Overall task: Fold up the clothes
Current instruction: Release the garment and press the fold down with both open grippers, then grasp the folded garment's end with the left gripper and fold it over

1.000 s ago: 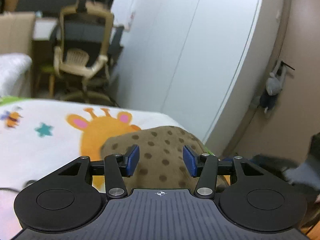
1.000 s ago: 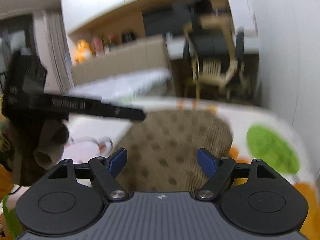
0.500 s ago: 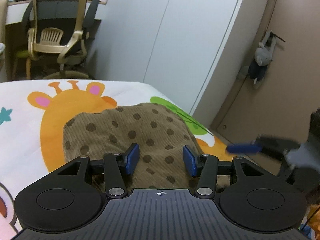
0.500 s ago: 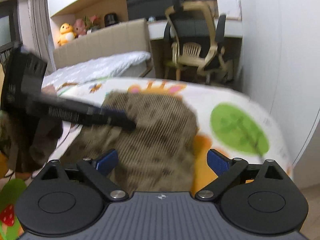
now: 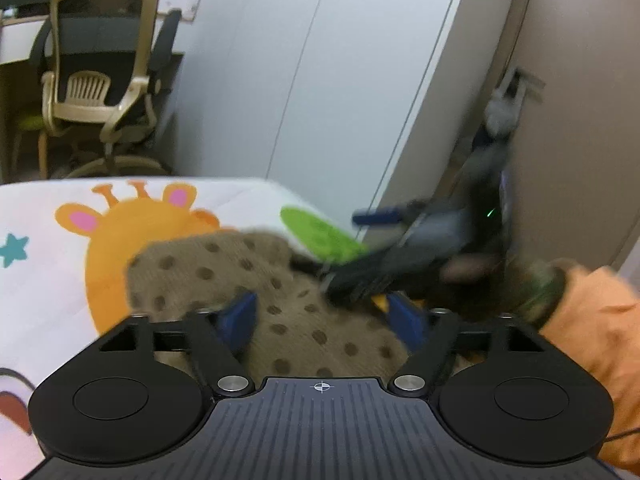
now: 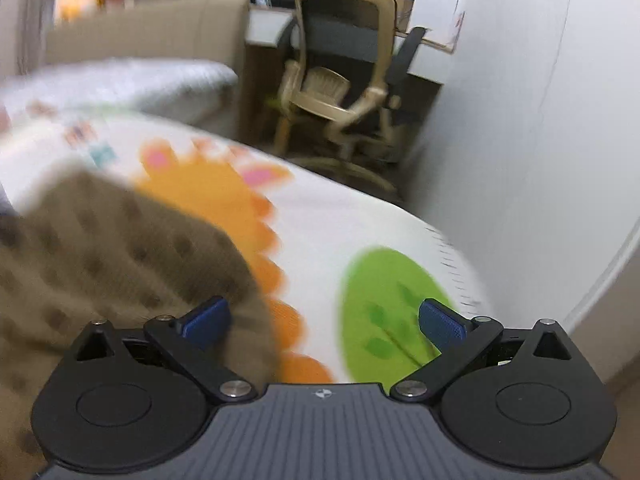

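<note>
1. My left claw (image 5: 322, 316) is open about halfway, and its blue pads (image 5: 239, 318) hold nothing.
2. Between and below these pads lies the cloth (image 5: 224, 276), brown with dark dots. I cannot tell if the pads touch it.
3. The cloth rests on a mat (image 5: 44, 280) with cartoon prints. In the left view an orange giraffe (image 5: 132, 220) shows at 10 o'clock from the cloth, partly under it.
4. A green spot (image 5: 320, 236) on the mat sits at 1 o'clock from the cloth, just beside its far edge.
5. In the left view my right claw (image 5: 376, 216) comes in at 2 o'clock, blurred, above the right edge of the cloth. A hand (image 5: 464, 270) and an orange sleeve (image 5: 592, 320) are behind it.
6. In the right view my right claw (image 6: 322, 320) is wide open and empty.
7. Its left pad (image 6: 206, 318) is over the edge of the cloth (image 6: 100, 248), which fills the 9 o'clock side. Its right pad (image 6: 442, 322) is over the green spot (image 6: 384, 304).
8. The right view is blurred, so I cannot tell if the left pad touches the cloth.
9. An office chair (image 5: 100, 68) stands beyond the mat at 11 o'clock in the left view, beside white wardrobe doors (image 5: 320, 64).
</note>
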### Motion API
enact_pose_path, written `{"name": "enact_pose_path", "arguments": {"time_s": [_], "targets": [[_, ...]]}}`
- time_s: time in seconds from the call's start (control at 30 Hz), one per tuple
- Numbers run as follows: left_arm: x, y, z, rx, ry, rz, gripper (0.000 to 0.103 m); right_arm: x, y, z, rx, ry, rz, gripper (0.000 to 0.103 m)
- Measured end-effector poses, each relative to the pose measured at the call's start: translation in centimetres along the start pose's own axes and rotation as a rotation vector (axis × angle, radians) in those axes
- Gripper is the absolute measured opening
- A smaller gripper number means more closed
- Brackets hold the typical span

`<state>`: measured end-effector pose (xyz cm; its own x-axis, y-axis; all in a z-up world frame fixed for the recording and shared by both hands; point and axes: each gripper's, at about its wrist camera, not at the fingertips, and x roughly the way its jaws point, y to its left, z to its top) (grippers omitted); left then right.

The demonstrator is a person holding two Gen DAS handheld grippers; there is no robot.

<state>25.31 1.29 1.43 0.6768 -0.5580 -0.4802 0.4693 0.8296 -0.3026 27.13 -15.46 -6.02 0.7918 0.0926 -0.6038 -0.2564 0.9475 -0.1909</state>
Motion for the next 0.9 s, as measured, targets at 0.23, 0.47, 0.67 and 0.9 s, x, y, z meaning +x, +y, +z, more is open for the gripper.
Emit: {"name": "enact_pose_path", "arguments": {"time_s": [0.23, 0.47, 0.67, 0.9], "targets": [[0.4, 5.2, 0.2, -0.192, 0.036, 0.117, 0.08, -2.1, -1.5, -2.1, 0.017, 0.002, -0.021, 0.101], [3.3, 6.1, -1.4, -0.263, 0.102, 0.093, 0.073, -10.0, -0.6, -2.1, 0.131, -0.12, 0.267, 0.1], [4.8, 4.8, -1.4, -0.164, 0.123, 0.161, 0.083, -9.5, 4.5, -5.7, -0.01, 0.006, 0.282, 0.103], [1.4, 5.5, -2.2, -0.321, 0.108, 0.041, 0.085, -11.1, 2.2, -5.1, 0.059, 0.02, 0.285, 0.103]]}}
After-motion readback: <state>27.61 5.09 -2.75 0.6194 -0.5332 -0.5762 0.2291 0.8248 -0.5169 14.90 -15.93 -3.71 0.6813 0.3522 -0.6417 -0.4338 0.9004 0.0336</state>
